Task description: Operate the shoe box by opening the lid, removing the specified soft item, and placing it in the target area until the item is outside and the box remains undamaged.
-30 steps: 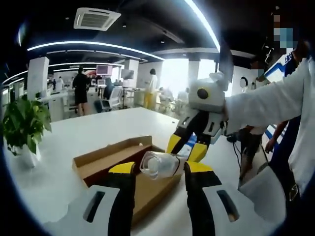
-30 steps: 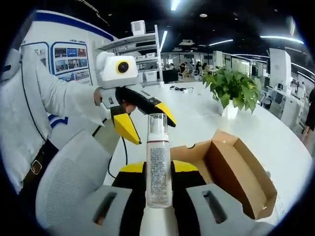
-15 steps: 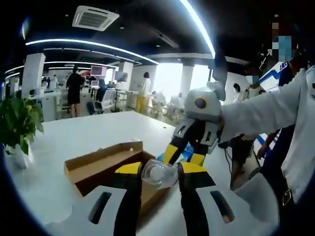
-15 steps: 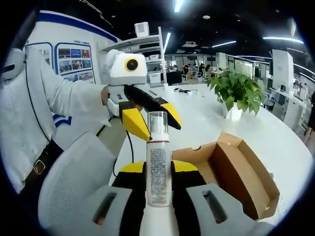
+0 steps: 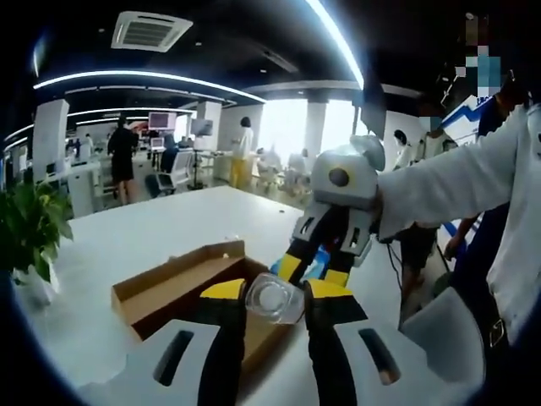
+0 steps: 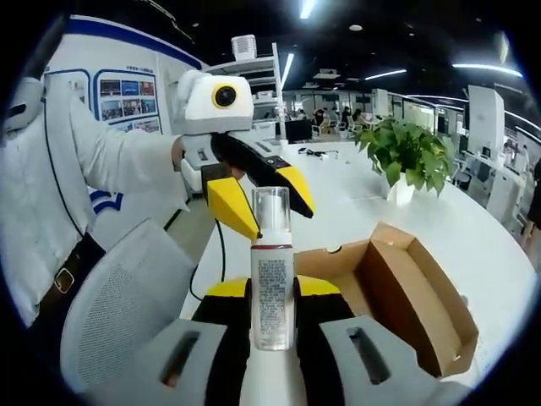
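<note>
Tongs first: your right tongs [image 6: 272,292] grip the pump bottle [image 6: 272,283] upright, above the table [image 6: 363,199] and clear of the open shoe box [image 6: 397,292]. Your left tongs [image 5: 269,292] stand parted around its clear cap [image 5: 275,297], likely to take over.
</note>
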Demonstrator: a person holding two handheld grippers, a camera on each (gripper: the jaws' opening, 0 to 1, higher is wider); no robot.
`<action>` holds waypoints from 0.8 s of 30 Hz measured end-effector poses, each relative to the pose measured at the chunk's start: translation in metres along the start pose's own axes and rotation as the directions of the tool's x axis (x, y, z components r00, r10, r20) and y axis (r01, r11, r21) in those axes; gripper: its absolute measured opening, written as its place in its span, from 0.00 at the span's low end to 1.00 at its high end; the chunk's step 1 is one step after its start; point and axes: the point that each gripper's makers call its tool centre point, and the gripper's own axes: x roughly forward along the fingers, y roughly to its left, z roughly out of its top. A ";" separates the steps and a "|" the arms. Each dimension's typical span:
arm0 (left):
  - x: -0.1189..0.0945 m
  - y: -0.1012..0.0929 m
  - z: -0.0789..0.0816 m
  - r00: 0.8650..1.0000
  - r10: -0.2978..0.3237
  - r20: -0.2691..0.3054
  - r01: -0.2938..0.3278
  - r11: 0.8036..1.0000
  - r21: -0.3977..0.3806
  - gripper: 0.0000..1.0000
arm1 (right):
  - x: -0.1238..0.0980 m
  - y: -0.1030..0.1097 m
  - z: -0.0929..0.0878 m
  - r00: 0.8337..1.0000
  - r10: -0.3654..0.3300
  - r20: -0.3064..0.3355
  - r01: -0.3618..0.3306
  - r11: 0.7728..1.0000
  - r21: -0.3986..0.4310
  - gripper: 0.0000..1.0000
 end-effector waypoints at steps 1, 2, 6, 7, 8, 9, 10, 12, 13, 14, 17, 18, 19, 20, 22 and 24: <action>0.001 0.000 0.000 1.000 0.000 -0.003 0.000 1.000 0.003 0.26 | 0.000 0.000 -0.001 1.000 0.000 -0.001 0.000 1.000 0.000 0.16; 0.002 0.001 0.000 1.000 0.003 -0.007 -0.003 1.000 0.007 0.26 | 0.000 -0.002 -0.002 1.000 -0.003 -0.005 0.003 1.000 -0.001 0.16; 0.008 0.003 -0.001 0.999 0.015 -0.035 -0.015 1.000 0.022 0.25 | 0.002 -0.006 -0.005 1.000 -0.019 -0.021 0.019 1.000 -0.011 0.16; 0.009 0.004 -0.002 0.999 0.024 -0.047 -0.023 0.999 0.028 0.25 | 0.003 -0.009 -0.006 0.999 -0.028 -0.026 0.028 0.999 -0.017 0.16; 0.010 0.005 -0.001 0.998 0.028 -0.050 -0.026 0.999 0.035 0.25 | 0.003 -0.010 -0.007 0.999 -0.030 -0.026 0.029 0.999 -0.016 0.16; 0.011 0.005 0.000 0.998 0.031 -0.055 -0.028 0.998 0.047 0.25 | 0.004 -0.011 -0.007 0.999 -0.033 -0.027 0.033 0.999 -0.017 0.16; 0.012 0.005 0.000 0.998 0.036 -0.060 -0.033 0.998 0.058 0.25 | 0.005 -0.012 -0.007 0.999 -0.038 -0.027 0.037 0.999 -0.018 0.16; 0.013 0.006 0.001 0.997 0.041 -0.069 -0.036 0.997 0.066 0.25 | 0.007 -0.014 -0.008 0.999 -0.042 -0.028 0.041 0.999 -0.020 0.16; 0.013 0.006 0.001 0.996 0.043 -0.076 -0.037 0.997 0.073 0.24 | 0.007 -0.014 -0.008 0.999 -0.043 -0.028 0.043 0.999 -0.021 0.16; 0.014 0.006 0.001 0.996 0.045 -0.078 -0.039 0.996 0.078 0.24 | 0.008 -0.015 -0.008 0.999 -0.045 -0.027 0.044 0.999 -0.020 0.16; 0.014 0.007 0.000 0.995 0.051 -0.091 -0.044 0.996 0.077 0.24 | 0.009 -0.016 -0.008 0.998 -0.049 -0.032 0.048 0.999 -0.025 0.16; 0.014 0.008 0.000 0.994 0.053 -0.093 -0.046 0.996 0.072 0.24 | 0.009 -0.016 -0.009 0.998 -0.051 -0.035 0.050 0.998 -0.028 0.16; 0.014 0.008 0.000 0.994 0.055 -0.096 -0.048 0.997 0.068 0.24 | 0.009 -0.017 -0.009 0.998 -0.053 -0.038 0.052 0.998 -0.032 0.16; 0.014 0.010 -0.001 0.993 0.062 -0.103 -0.057 0.997 0.058 0.24 | 0.009 -0.018 -0.009 0.997 -0.059 -0.042 0.058 0.998 -0.038 0.17; 0.015 0.010 -0.001 0.993 0.066 -0.102 -0.061 0.997 0.051 0.24 | 0.010 -0.018 -0.009 0.997 -0.061 -0.043 0.060 0.998 -0.036 0.17; 0.017 0.010 -0.003 0.990 0.071 -0.122 -0.065 0.996 0.052 0.23 | 0.011 -0.019 -0.011 0.996 -0.068 -0.053 0.066 0.997 -0.047 0.17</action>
